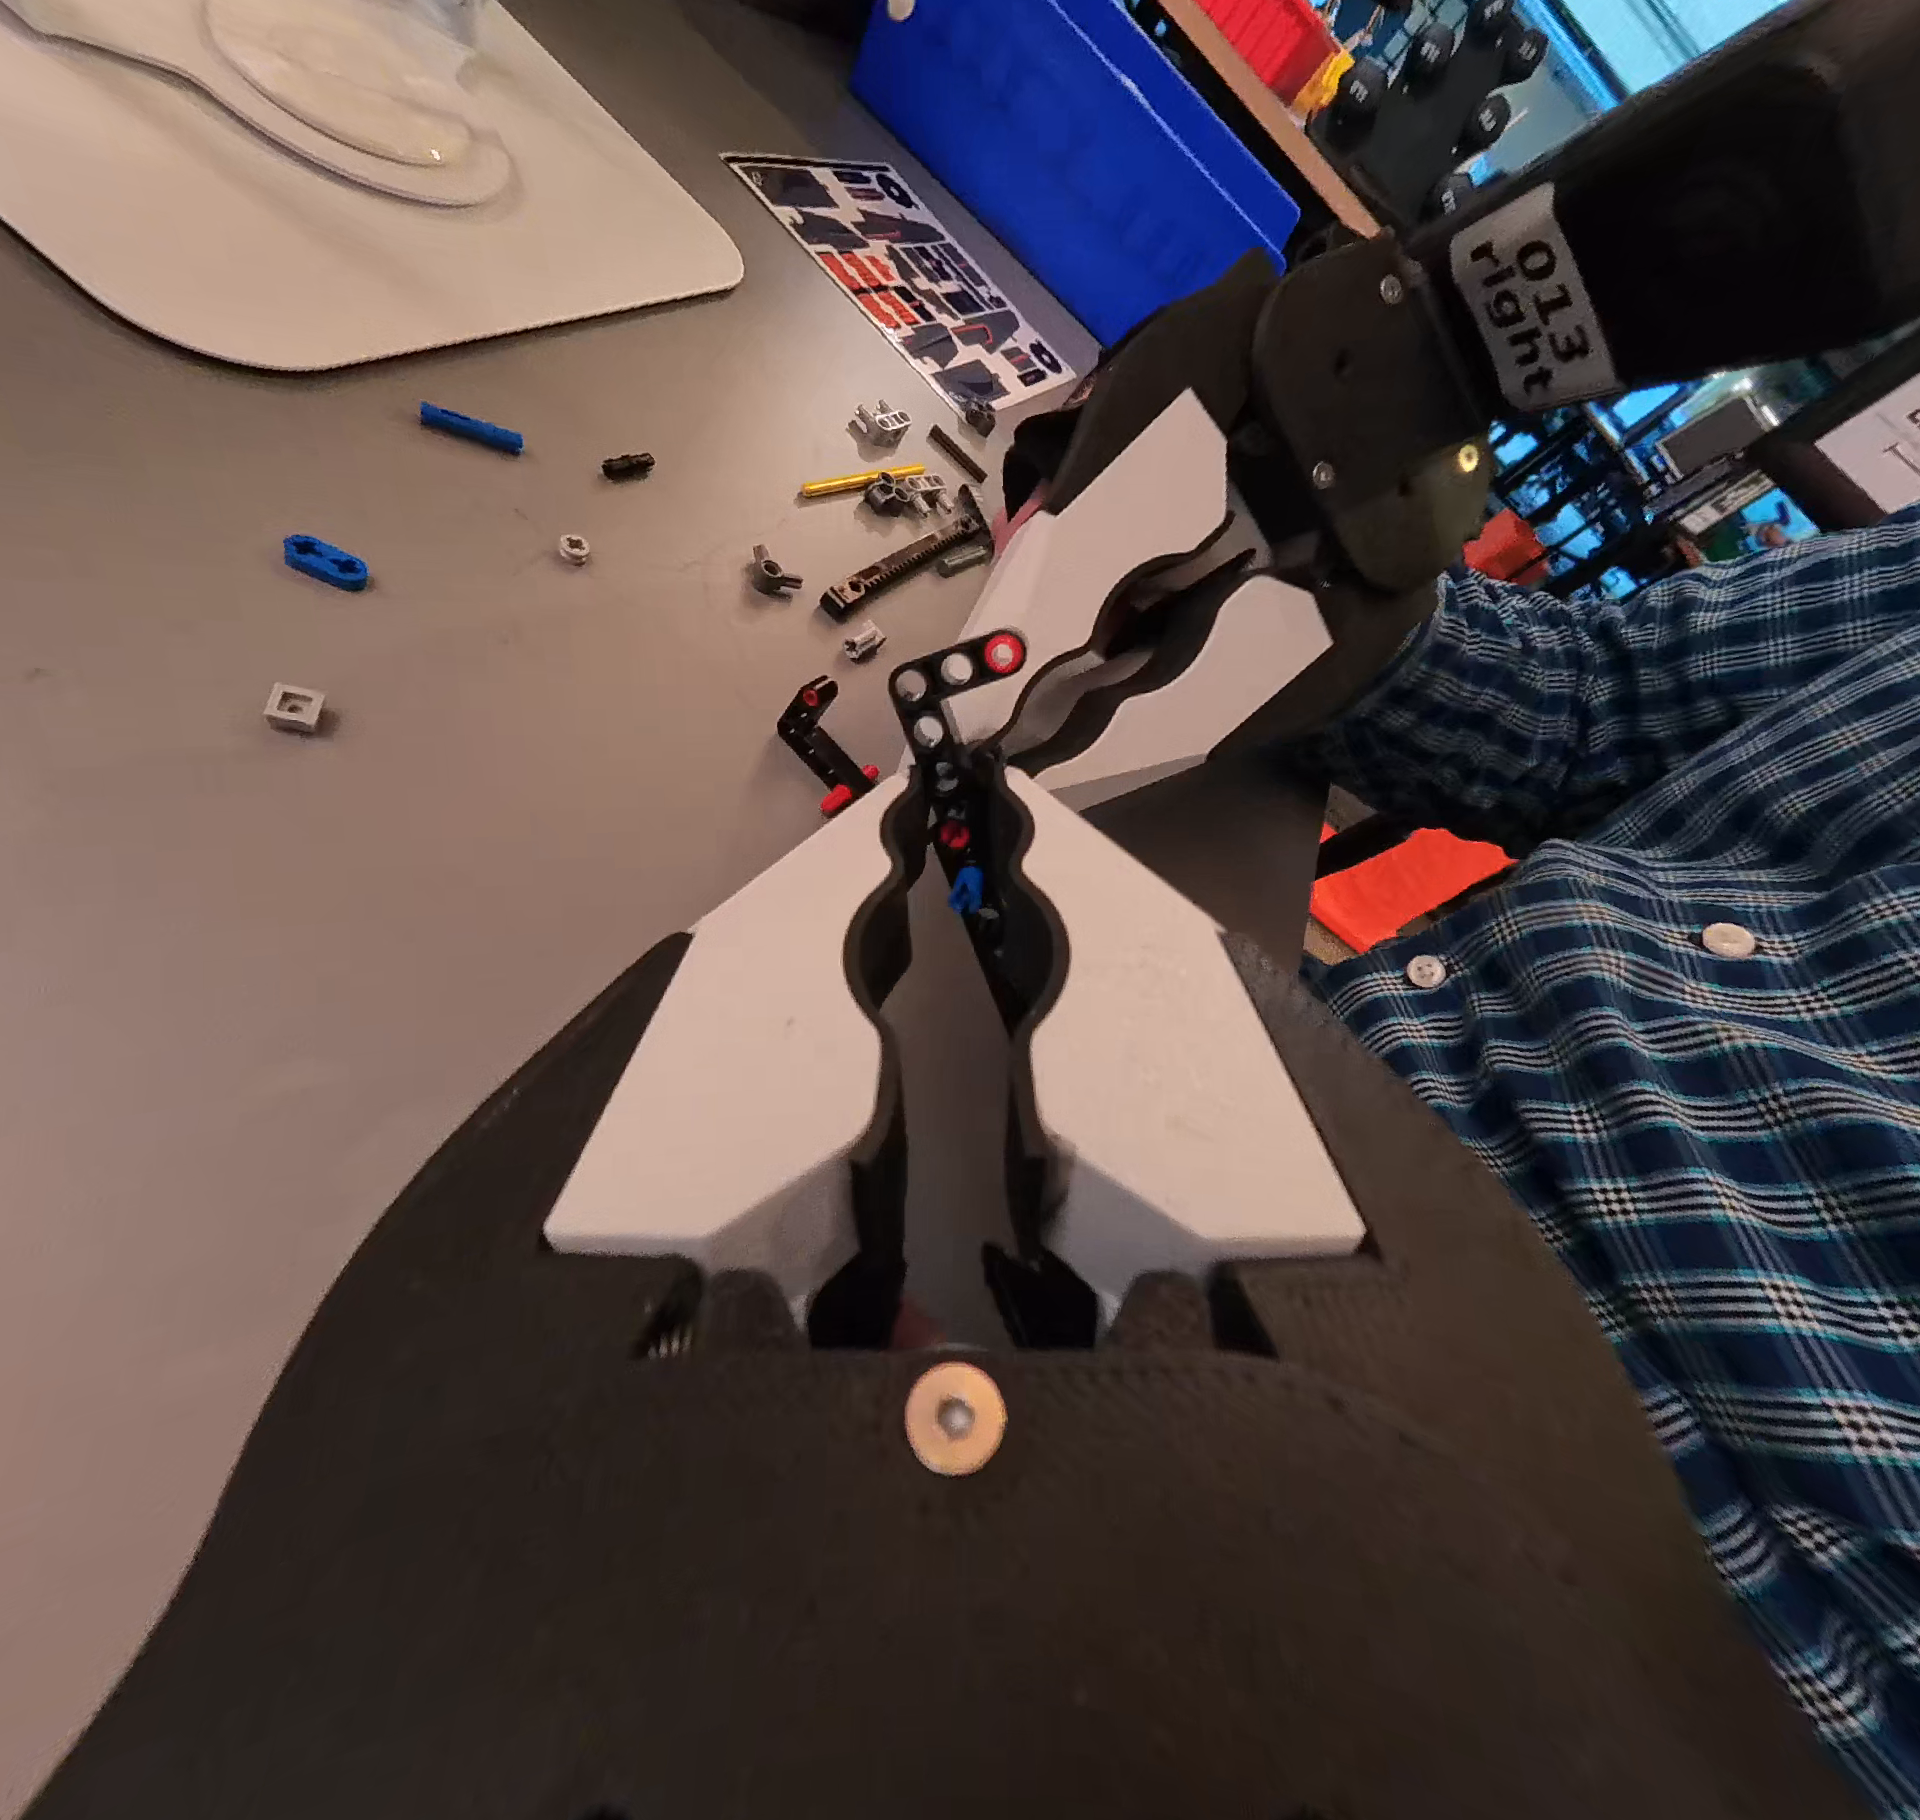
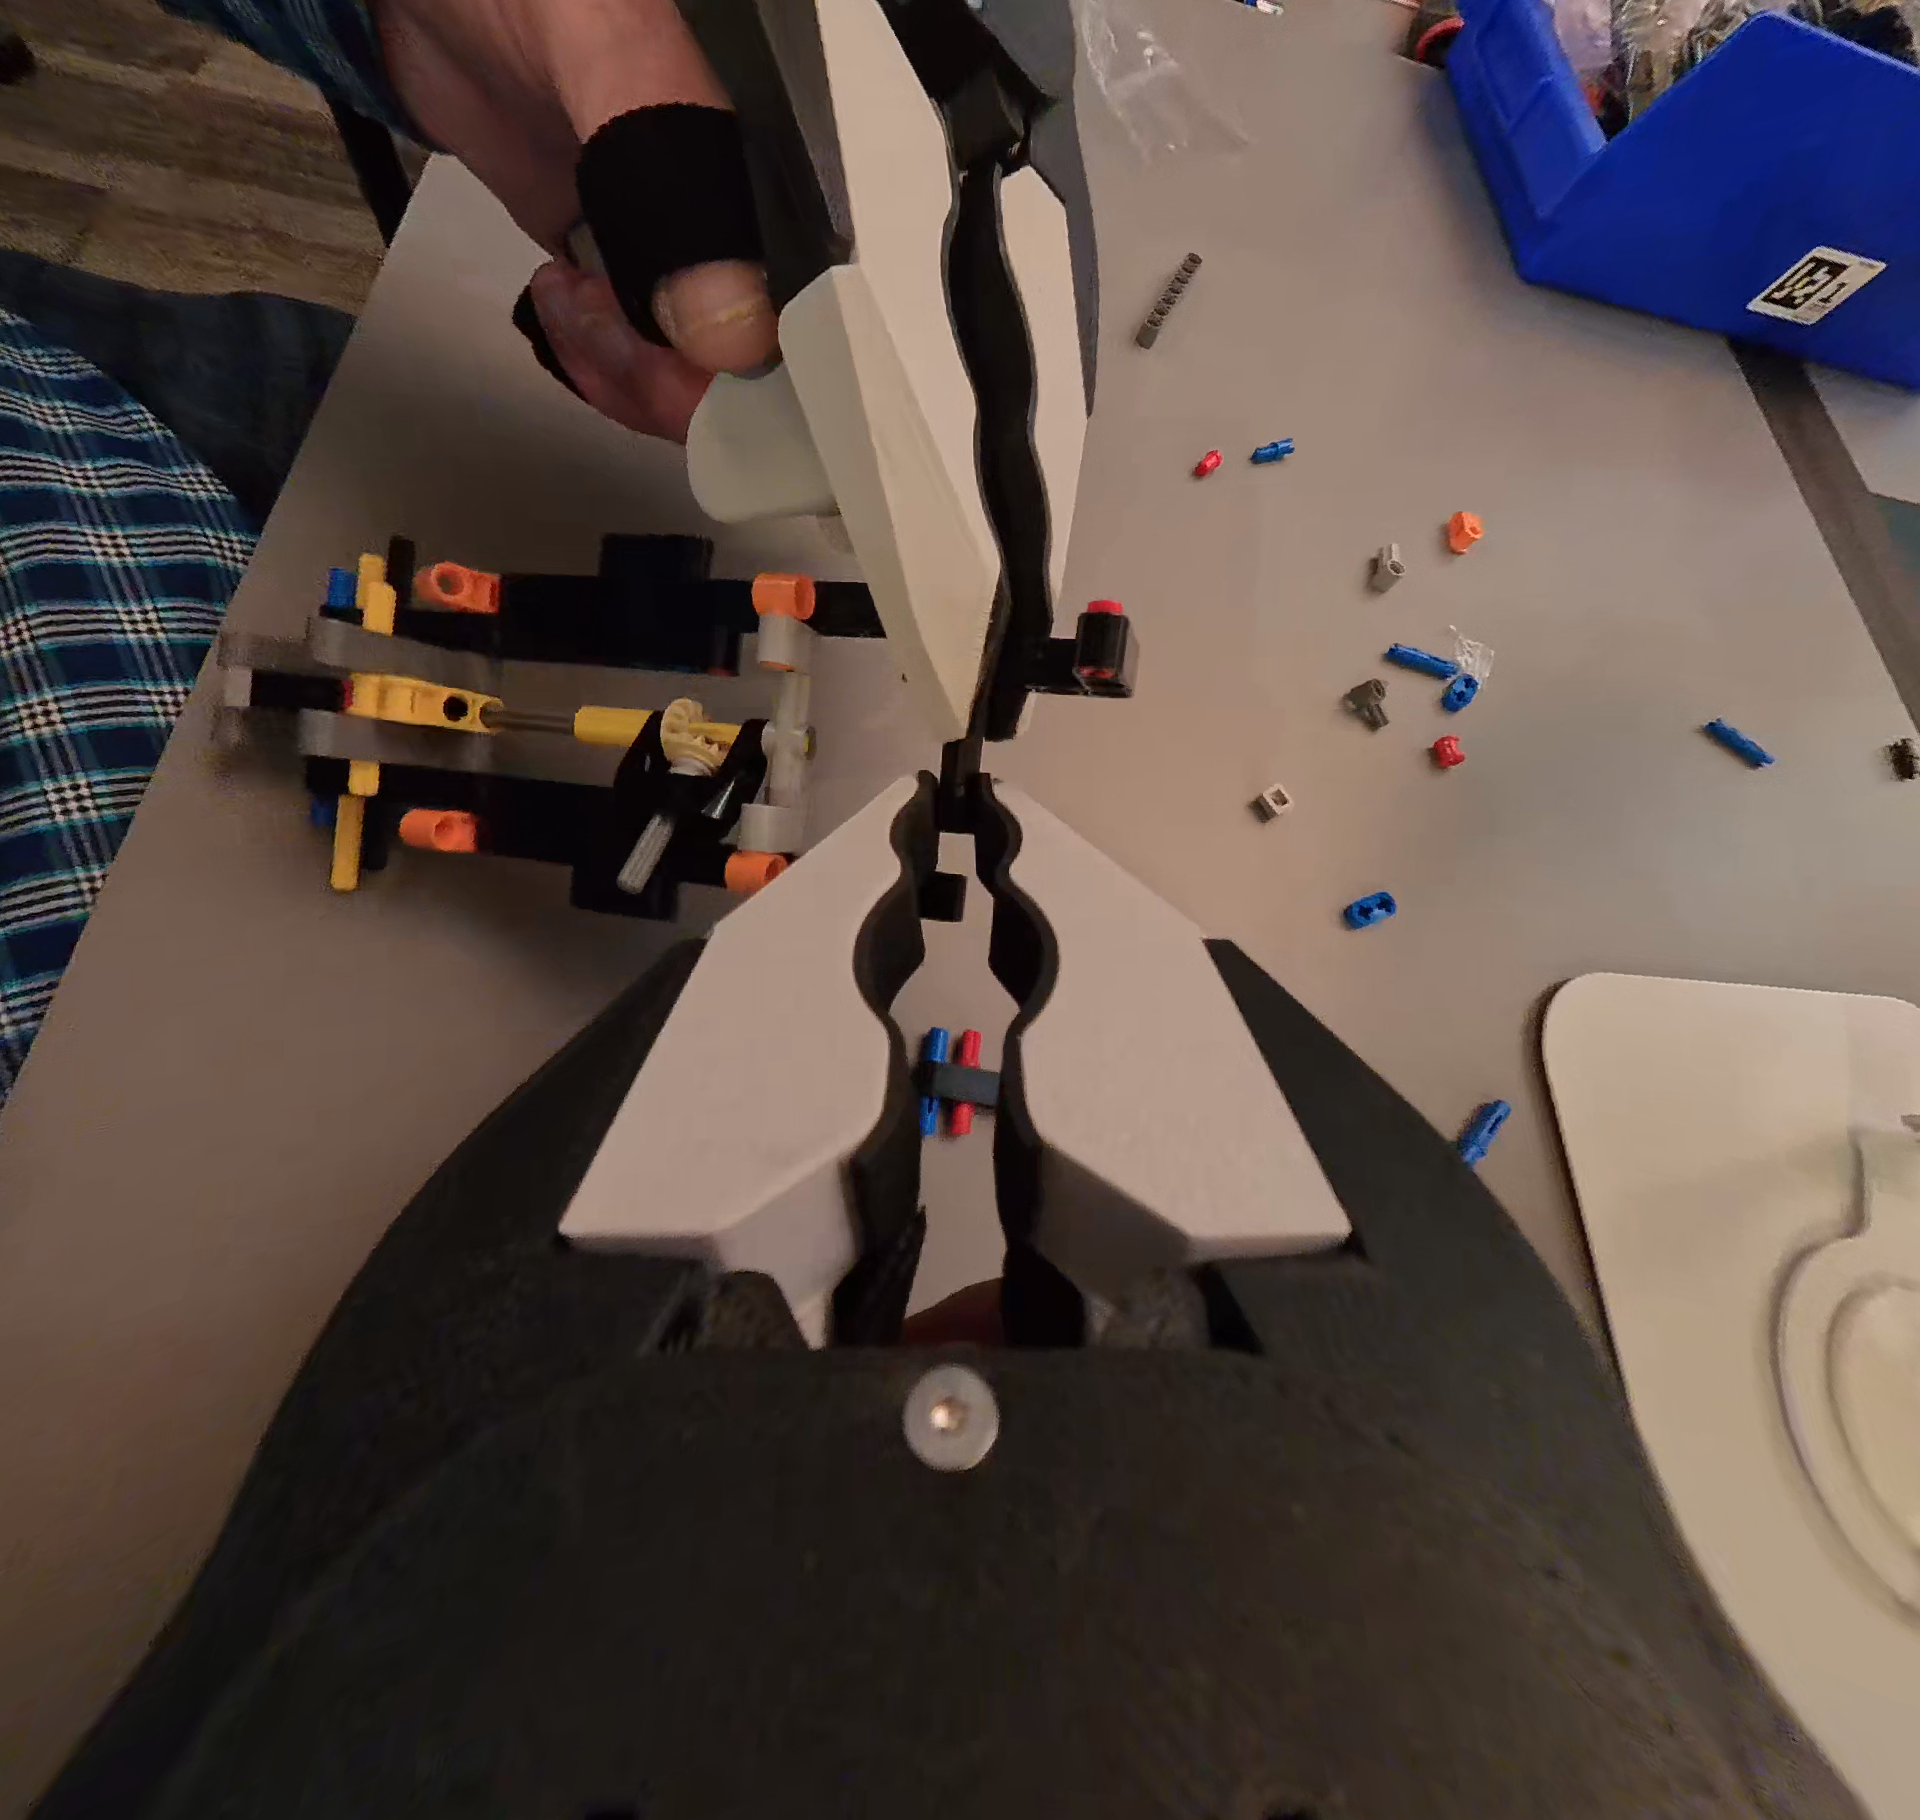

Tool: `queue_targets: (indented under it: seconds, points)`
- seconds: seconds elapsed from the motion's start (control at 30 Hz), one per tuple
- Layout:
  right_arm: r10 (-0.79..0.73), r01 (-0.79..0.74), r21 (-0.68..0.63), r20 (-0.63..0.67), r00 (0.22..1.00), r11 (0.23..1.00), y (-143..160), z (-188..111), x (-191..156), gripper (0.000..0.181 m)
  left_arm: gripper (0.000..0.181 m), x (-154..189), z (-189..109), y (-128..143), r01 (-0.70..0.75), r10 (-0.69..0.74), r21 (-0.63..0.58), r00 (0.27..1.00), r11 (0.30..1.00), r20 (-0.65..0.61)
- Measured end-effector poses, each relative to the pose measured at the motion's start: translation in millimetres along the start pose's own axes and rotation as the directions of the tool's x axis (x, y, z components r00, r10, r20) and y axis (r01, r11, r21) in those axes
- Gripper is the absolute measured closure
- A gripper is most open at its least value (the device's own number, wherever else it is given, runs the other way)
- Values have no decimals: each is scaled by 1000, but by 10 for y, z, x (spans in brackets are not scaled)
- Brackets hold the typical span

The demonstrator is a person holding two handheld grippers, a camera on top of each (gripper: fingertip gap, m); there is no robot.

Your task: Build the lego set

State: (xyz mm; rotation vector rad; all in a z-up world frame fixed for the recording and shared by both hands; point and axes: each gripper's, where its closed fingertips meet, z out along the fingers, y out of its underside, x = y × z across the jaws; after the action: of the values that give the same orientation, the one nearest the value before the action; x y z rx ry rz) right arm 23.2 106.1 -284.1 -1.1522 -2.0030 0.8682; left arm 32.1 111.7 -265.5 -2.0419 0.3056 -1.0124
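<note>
The grey table (image 2: 1299, 212) carries the largest finished piece, a partly built chassis (image 2: 540, 721) of black, yellow and orange Technic parts, lying to the side of both tools and untouched. A blue parts bin (image 2: 1704, 201) stands at the far edge, with a sticker sheet (image 1: 904, 279) and loose pins scattered near it.

Above the table, the left gripper (image 1: 961, 783) is clenched on a black L-shaped liftarm (image 1: 935, 690) that carries 1 red pin at the end of its short leg. The right gripper (image 2: 956, 804) meets it tip to tip and is clamped on a small black piece (image 2: 951, 835); whether that piece is separate or part of the same beam I cannot tell.

The step in hand looks like joining a small sub-assembly held in the air. Next probably calls for a straight, aligned push while both grips hold firm.
</note>
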Motion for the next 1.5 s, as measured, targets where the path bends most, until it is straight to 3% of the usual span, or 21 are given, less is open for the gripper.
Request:
queue_targets:
  seconds: [0.1,0.17,0.3,0.47,0.57,0.73,1.17,1.5]
  points:
    - [-7,7,20,-2,1000,1000,-52,-24,7,178,168,25,16,10,5,-5,8,1000,1000,-19]
    - [-29,29,17,-21,999,999,-70,-48,34,178,154,51,13,-11,3,-2,7,999,1000,-39]
    - [-55,55,4,-42,998,998,-62,-67,51,178,163,55,35,-10,-58,58,-25,998,998,-4]
    - [-11,15,45,-70,997,999,-126,-109,98,177,172,80,8,-101,-39,39,32,999,999,-7]
    - [43,-40,55,-54,998,998,-120,-141,97,169,173,97,-20,-159,-32,33,70,999,997,-16]
    - [73,-71,41,-48,996,997,-98,-175,91,177,173,131,16,-144,-47,48,60,999,997,-24]
    - [84,-86,-19,-60,995,996,82,-169,76,178,173,65,135,-66,-26,27,22,999,999,-47]
    - [174,-174,-1,-45,984,985,161,-174,81,178,173,16,211,-31,62,-57,46,994,997,-92]
